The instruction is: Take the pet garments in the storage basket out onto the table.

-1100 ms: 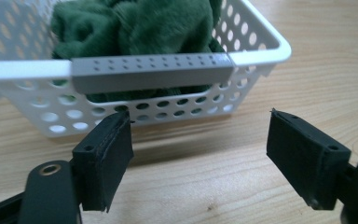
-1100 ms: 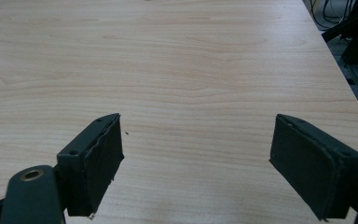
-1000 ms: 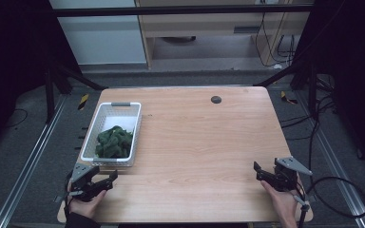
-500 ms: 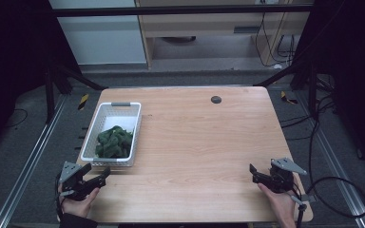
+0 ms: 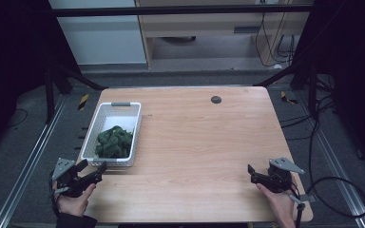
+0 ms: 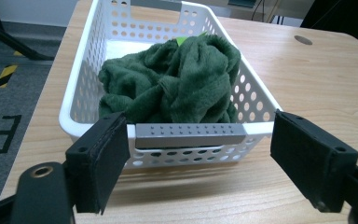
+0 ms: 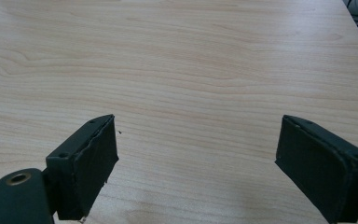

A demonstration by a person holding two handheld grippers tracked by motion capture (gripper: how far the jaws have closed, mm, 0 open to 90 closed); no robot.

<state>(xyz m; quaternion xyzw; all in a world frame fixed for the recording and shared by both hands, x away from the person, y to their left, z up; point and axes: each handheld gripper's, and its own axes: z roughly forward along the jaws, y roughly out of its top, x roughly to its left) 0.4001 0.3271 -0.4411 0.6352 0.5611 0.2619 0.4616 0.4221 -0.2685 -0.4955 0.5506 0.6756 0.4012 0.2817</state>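
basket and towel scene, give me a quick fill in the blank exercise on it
1. The green towel lies inside the white ____.
2. The basket stands near the table's ____ edge in the high view.
3. The left hand-held gripper's jaws stand ____, facing the basket's grey handle.
4. The right hand-held gripper holds ____.

Missing words: basket; left; open; nothing

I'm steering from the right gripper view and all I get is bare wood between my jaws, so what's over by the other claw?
Observer: The left claw faces a white basket, jaws open.
Operator: Anything in it?
Observer: A crumpled green towel.
Operator: Is the claw touching the basket?
Observer: Not visibly; its jaws flank the grey handle at the near end.
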